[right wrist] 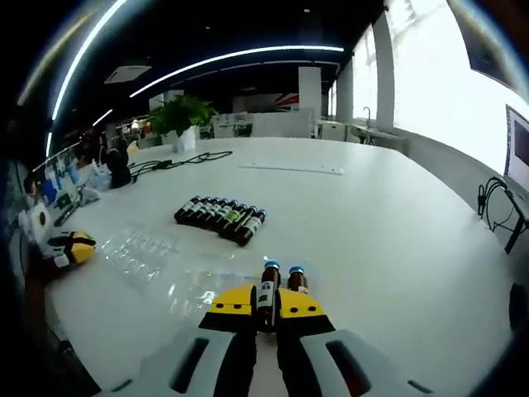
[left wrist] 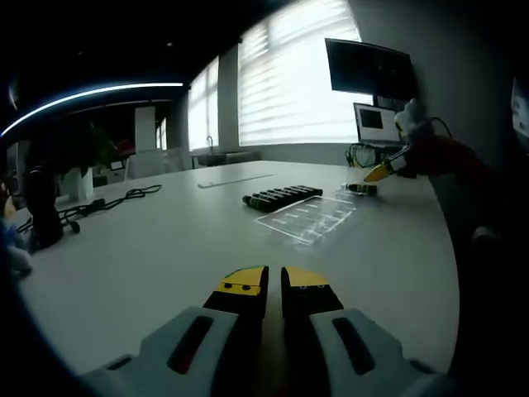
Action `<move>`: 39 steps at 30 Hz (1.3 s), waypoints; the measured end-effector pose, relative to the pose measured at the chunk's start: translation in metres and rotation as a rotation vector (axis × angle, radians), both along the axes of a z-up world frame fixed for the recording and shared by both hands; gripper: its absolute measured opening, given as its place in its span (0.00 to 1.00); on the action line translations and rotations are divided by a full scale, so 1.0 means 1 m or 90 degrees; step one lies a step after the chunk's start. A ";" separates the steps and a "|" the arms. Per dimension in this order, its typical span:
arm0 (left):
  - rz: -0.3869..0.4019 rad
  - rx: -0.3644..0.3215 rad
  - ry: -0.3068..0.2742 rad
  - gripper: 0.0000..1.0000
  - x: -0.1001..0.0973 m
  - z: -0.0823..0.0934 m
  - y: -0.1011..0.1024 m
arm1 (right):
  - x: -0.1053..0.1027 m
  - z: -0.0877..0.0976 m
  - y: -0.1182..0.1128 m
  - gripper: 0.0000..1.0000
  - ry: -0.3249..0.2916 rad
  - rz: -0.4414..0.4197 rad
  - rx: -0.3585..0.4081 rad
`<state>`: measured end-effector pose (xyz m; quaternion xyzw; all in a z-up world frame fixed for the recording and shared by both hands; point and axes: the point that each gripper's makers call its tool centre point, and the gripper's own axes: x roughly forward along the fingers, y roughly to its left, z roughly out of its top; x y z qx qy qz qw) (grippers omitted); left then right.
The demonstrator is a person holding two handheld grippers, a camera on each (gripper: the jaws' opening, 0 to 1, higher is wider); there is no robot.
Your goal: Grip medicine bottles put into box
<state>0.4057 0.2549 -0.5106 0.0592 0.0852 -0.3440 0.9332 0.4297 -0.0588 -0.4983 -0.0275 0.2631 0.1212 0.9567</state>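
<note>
On white table [right wrist: 397, 215], row of dark medicine bottles [right wrist: 221, 217] lies side by side, just beyond clear plastic tray [right wrist: 145, 248]. Right gripper [right wrist: 266, 308] low over table near tray edge, jaws clamped on one small brown bottle [right wrist: 266, 289]; second bottle [right wrist: 296, 279] just beside it. Left gripper [left wrist: 274, 289] hovers over bare table, well apart from bottles, jaws nearly together, nothing between them. Black cable [right wrist: 178, 161] lies at far side.
</note>
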 end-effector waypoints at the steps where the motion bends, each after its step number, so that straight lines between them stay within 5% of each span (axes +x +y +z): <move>1: 0.000 0.001 0.000 0.02 0.000 0.000 0.000 | 0.000 -0.001 0.000 0.05 0.002 0.005 -0.004; 19: 0.001 0.003 0.000 0.02 0.000 -0.001 0.000 | 0.006 -0.011 0.001 0.04 0.043 0.037 -0.056; 37: 0.001 0.006 0.000 0.02 0.000 -0.001 0.000 | 0.004 -0.015 0.002 0.05 0.038 0.013 -0.064; 38: 0.001 0.006 0.000 0.02 0.000 -0.001 0.000 | -0.002 -0.025 0.000 0.05 0.074 0.012 -0.088; 39: 0.001 0.007 0.000 0.02 0.000 -0.001 0.000 | 0.007 -0.018 0.002 0.06 0.024 0.015 -0.094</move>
